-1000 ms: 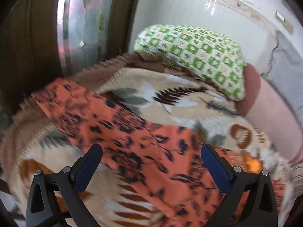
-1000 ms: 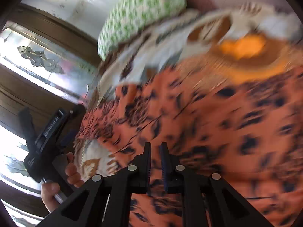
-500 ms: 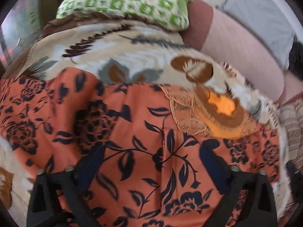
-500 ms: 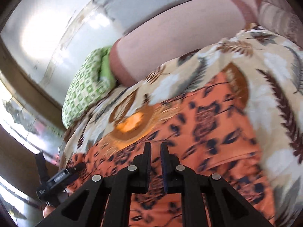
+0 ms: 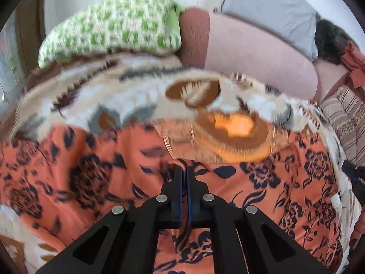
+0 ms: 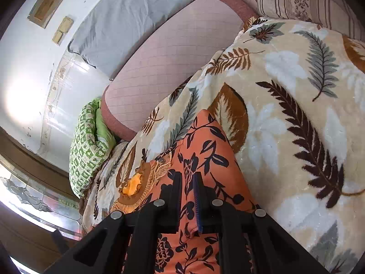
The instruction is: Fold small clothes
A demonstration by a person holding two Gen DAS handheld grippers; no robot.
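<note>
Left black two-finger gripper [image 5: 184,171]: we point it downward and forward, jaws pressed together, pinching a raised fold of the orange floral garment [image 5: 273,182] at the fingertips.
Right black two-finger gripper [image 6: 187,179]: we tilt it downward, jaws nearly together, with a strip of that orange cloth clamped between the pads.

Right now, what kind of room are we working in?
Most likely a bedroom or living room at home: the work surface is a bed or sofa under a leaf-print blanket, with a green checked pillow and a pink bolster against the wall.
</note>
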